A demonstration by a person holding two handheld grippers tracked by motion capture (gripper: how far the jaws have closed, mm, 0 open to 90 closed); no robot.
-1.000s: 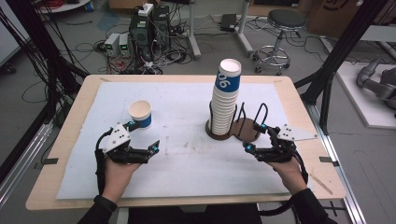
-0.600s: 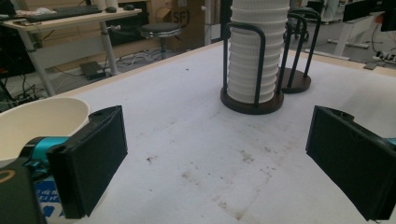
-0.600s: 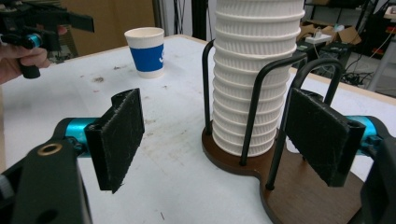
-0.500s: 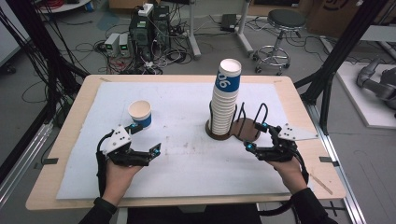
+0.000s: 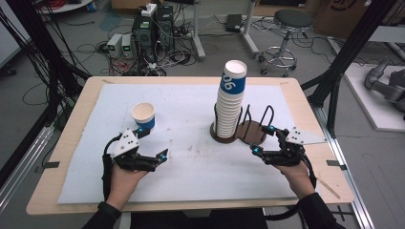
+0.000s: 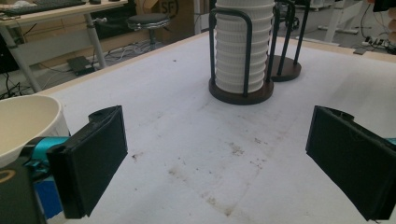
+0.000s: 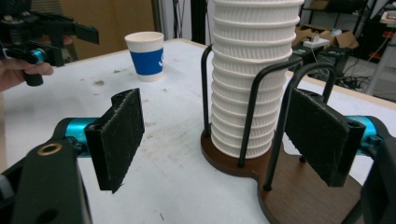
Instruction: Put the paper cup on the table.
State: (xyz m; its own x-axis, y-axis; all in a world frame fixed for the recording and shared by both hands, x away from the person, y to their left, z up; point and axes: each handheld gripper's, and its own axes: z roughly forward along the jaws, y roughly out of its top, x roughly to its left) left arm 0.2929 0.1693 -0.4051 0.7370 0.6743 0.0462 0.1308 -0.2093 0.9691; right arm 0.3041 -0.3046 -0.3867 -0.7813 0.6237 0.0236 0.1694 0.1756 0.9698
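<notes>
A single white-and-blue paper cup stands upright on the white mat, left of centre. A tall stack of the same cups sits in a black wire holder on a dark wooden base. My left gripper lies low on the mat just in front of the single cup, open with nothing between its pads. In the left gripper view the cup's rim shows right beside the left pad. My right gripper rests open at the holder's right front, its pads apart and the stack ahead of them.
The second wire loop of the holder stands empty, close to my right gripper. The mat between the two hands is bare but stained. Beyond the table's far edge are a stool, computer boxes and cables.
My left gripper has shifted only slightly near the single cup. The right gripper and the cups stay where they were.
</notes>
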